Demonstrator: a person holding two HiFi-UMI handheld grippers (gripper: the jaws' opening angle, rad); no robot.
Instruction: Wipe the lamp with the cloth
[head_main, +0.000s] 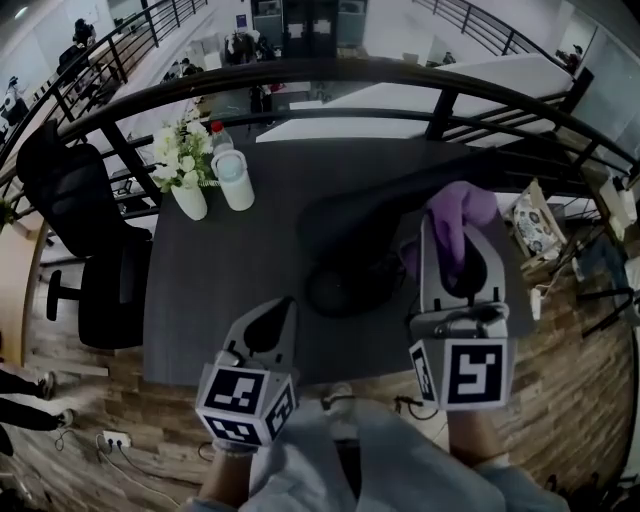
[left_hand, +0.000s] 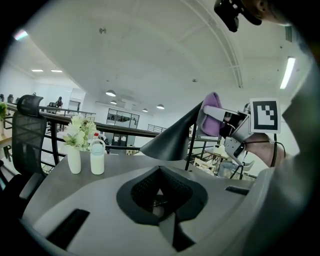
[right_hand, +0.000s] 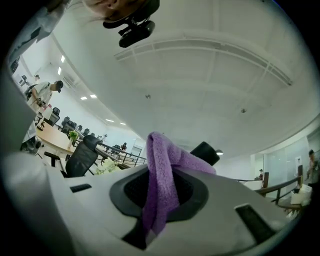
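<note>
Holding the purple cloth (head_main: 462, 208) clamped in your right gripper (head_main: 447, 250) at the top of the black desk lamp (head_main: 370, 210), sweep lightly along it. Your left gripper (head_main: 280, 312), closed and empty, could steady it.

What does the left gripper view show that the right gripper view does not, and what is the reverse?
Only the left gripper view: the dark cone shade of the lamp, the white bottle, and the right gripper seen from outside. Only the right gripper view: its jaws up close, shut on the purple cloth, with a dark stub behind, maybe the lamp. Both: the cloth, the black chair and the railing.
</note>
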